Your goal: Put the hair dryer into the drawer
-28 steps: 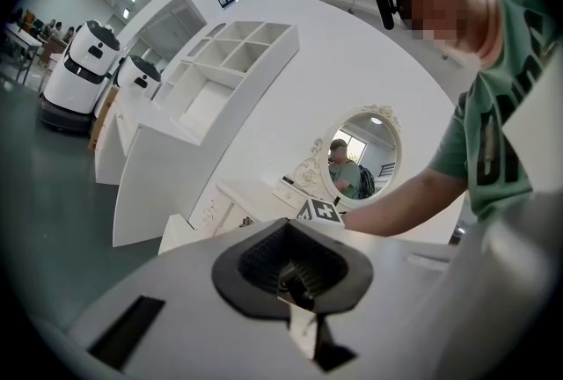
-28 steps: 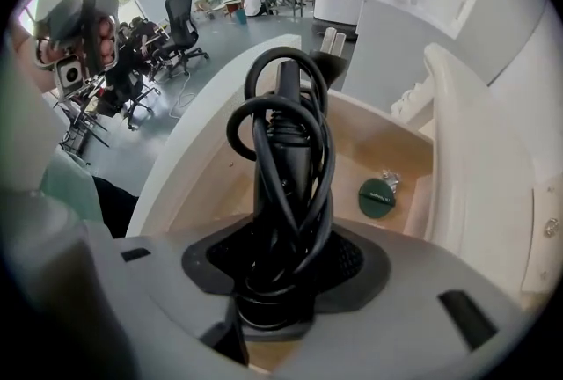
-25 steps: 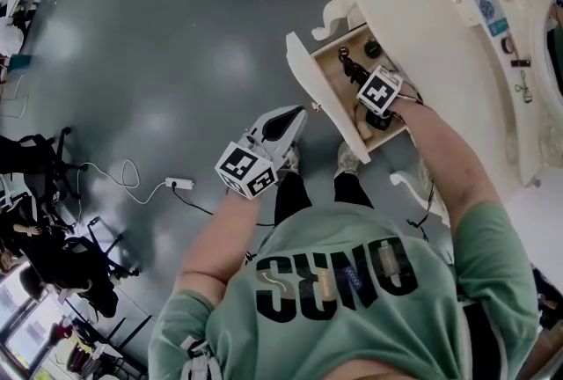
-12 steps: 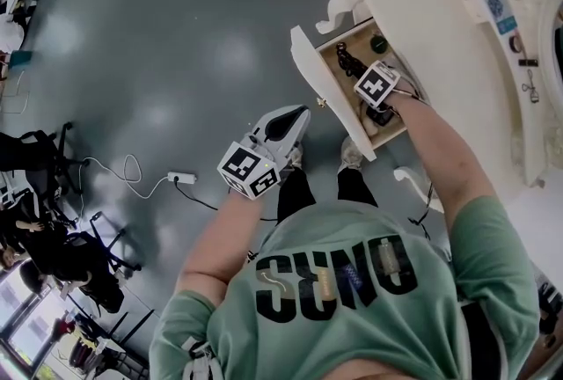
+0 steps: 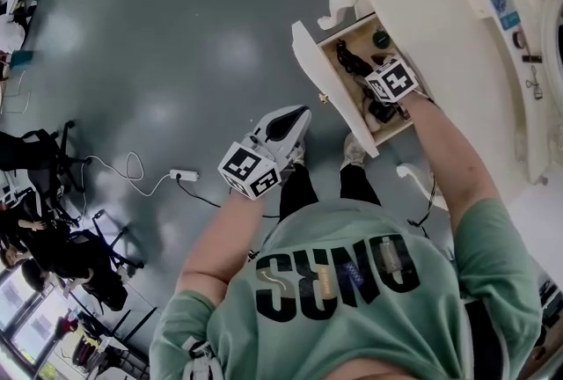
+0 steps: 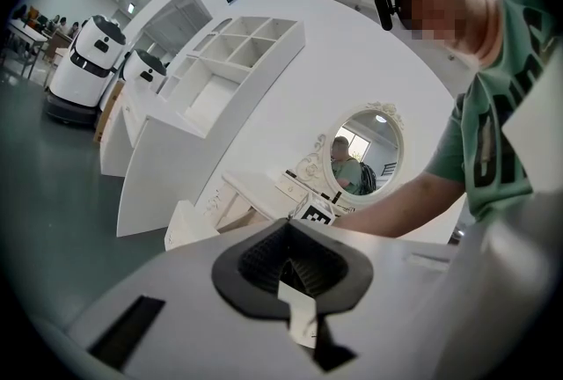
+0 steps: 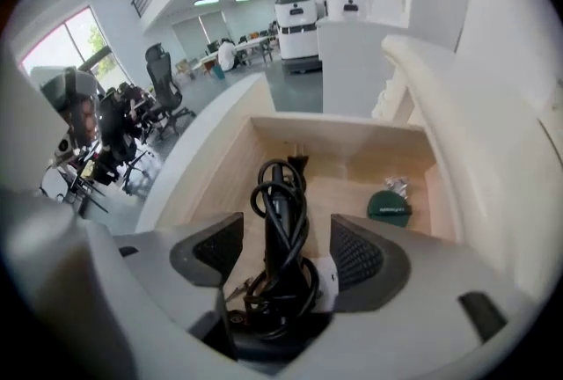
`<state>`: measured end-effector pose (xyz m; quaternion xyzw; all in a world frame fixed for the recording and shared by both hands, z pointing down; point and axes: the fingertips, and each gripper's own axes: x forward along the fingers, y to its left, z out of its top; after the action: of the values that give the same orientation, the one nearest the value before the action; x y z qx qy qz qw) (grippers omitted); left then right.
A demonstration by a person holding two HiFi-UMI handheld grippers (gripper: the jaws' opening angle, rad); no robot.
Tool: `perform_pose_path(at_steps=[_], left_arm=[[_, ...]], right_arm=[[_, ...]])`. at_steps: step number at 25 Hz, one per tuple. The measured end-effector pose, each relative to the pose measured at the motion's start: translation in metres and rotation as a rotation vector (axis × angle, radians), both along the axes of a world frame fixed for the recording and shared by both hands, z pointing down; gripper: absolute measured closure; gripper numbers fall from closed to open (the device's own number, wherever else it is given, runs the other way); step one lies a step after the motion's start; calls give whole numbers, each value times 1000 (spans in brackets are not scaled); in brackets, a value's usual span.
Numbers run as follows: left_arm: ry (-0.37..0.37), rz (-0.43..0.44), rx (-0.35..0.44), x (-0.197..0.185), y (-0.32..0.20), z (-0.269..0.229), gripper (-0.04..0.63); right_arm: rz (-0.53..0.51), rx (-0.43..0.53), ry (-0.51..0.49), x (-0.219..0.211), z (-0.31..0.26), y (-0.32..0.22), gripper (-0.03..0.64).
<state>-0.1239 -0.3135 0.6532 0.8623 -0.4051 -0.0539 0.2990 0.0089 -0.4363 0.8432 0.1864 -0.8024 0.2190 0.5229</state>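
The black hair dryer (image 7: 280, 202), its cord wound round it, lies in the open wooden drawer (image 7: 352, 145) of the white dressing table. My right gripper (image 7: 283, 237) points steeply down over it. Its jaws have just been opening and now stand wide on either side of the dryer, with gaps between the pads (image 7: 356, 251) and the dryer. From the head view the right gripper (image 5: 387, 92) hangs in the drawer (image 5: 317, 75), above the hair dryer (image 5: 352, 63). My left gripper (image 5: 295, 116) is held out over the floor, shut and empty; its left gripper (image 6: 290, 268) view faces the table.
A green round lid (image 7: 387, 207) lies at the drawer's far right corner. The dressing table top (image 5: 431, 18) carries small items beside an oval mirror (image 6: 365, 154). A power strip (image 5: 182, 175) with its cable lies on the grey floor. Office chairs (image 5: 53, 193) stand far left.
The right gripper's marker cube has shifted a little to the right over the drawer and rolled. The left gripper has stayed where it was.
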Motion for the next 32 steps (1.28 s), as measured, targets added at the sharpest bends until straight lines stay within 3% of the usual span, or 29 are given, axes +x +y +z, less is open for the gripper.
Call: perform_pose_path(at_steps=[4,8,14,27,32], left_arm=[[-7,7,7,1,0,-8,586],[-11,16,29,6,-2,-30,586],[-23,27,95,19,-9,-88,586],[-83,77,294,47,6,-222,586],[-81,83,349,49,10,-253,586]], right_arm=[[103,67,-198,-6,-49,-8,319],[168,82,-365,4,-104,4,366],[255,173,-545,36,-199,12,426],[324,486,-763,118,-398,45,595],[338,600,-831,137,-452,67,621]])
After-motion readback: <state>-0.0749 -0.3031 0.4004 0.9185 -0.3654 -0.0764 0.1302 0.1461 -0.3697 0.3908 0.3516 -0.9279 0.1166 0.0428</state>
